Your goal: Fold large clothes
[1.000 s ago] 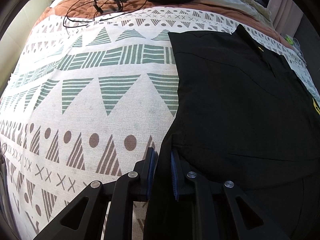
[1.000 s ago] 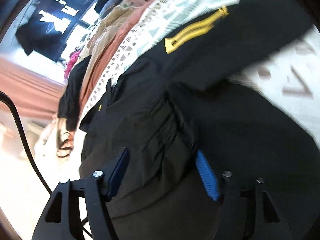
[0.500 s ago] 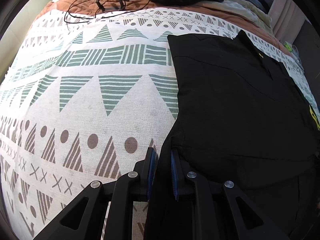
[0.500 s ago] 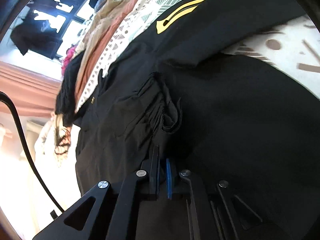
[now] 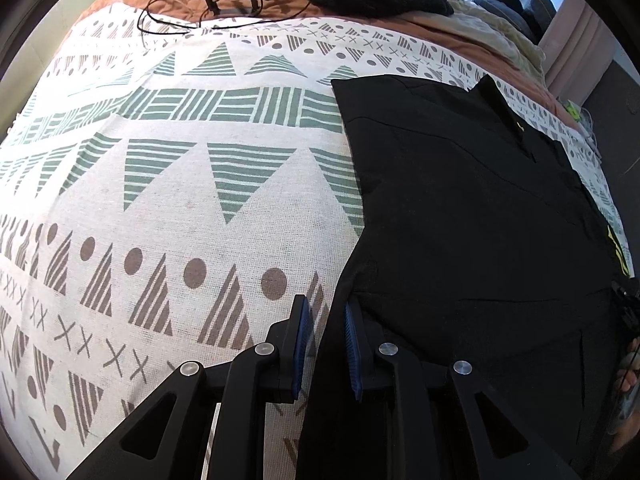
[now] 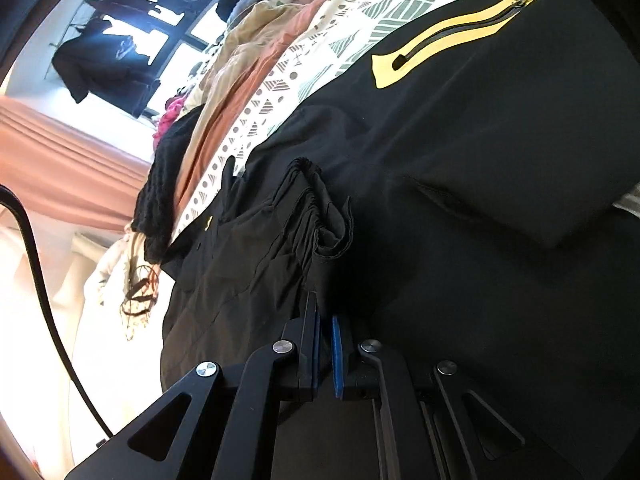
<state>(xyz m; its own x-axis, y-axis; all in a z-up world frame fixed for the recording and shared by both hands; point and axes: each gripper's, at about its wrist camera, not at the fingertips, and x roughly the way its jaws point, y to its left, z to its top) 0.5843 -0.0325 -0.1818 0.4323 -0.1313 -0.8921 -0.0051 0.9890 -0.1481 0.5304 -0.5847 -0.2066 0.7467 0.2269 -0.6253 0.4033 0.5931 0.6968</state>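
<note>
A black jacket is spread on a patterned bedspread, toward 3 o'clock in the left wrist view. Its edge is seen between the pads of the left claw, whose jaws are opening slightly. A gathered fold of the jacket is pinched tight in the narrow right claw. A yellow zip trim is seen at 1 o'clock.

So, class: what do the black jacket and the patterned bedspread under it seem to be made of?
Black jacket: probably a thin synthetic weave, matte and smooth, gathering in fine crisp pleats; its yellow zip trim looks like bonded film. Patterned bedspread: likely coarse cotton or linen, with a visible grid weave and flat printed shapes.
</note>
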